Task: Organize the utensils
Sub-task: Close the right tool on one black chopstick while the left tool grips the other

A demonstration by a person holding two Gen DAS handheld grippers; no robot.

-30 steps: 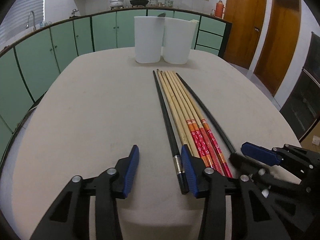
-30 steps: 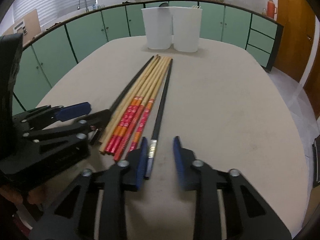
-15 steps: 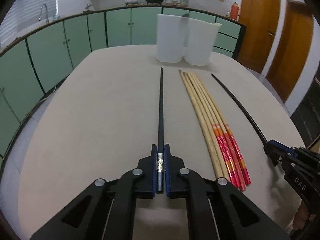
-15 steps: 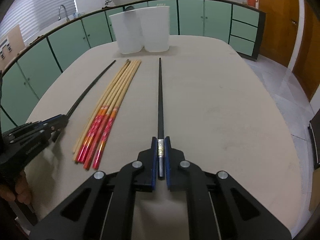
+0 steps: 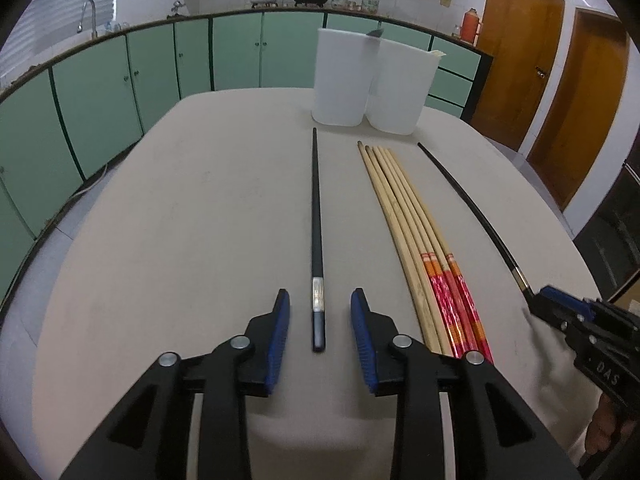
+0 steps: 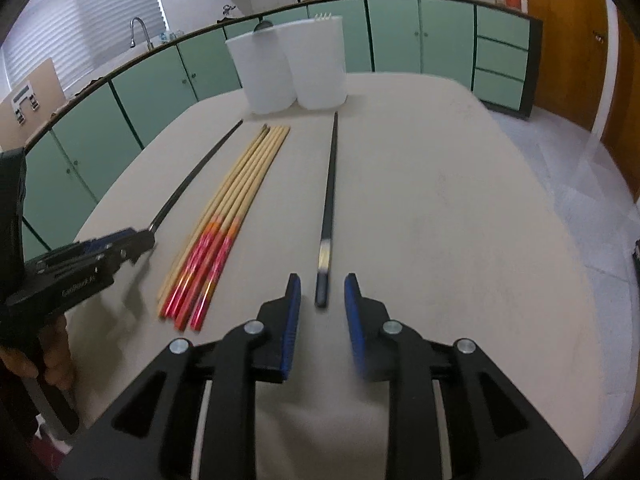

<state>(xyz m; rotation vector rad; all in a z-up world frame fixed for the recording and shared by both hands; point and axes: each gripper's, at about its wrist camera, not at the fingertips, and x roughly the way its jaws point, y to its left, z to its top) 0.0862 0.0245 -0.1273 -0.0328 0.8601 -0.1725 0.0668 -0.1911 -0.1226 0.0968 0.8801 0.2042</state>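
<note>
- Both black chopsticks, gripped half a second ago, now lie free.
- Left gripper (image 5: 320, 330) opening around one (image 5: 317, 240); right gripper (image 6: 319, 308) likewise (image 6: 329, 200) — pads clear.
- Sorting by colour seems underway — tubs (image 5: 340, 80) await.

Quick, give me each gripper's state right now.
Left gripper: jaws opening, holding nothing; a black chopstick lies between them.
Right gripper: jaws opening, holding nothing; the other black chopstick lies between them.

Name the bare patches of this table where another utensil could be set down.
Bare table lies left of the left black chopstick; another wide patch lies right of the right black chopstick. Crowded: the bamboo chopsticks and the white containers.
</note>
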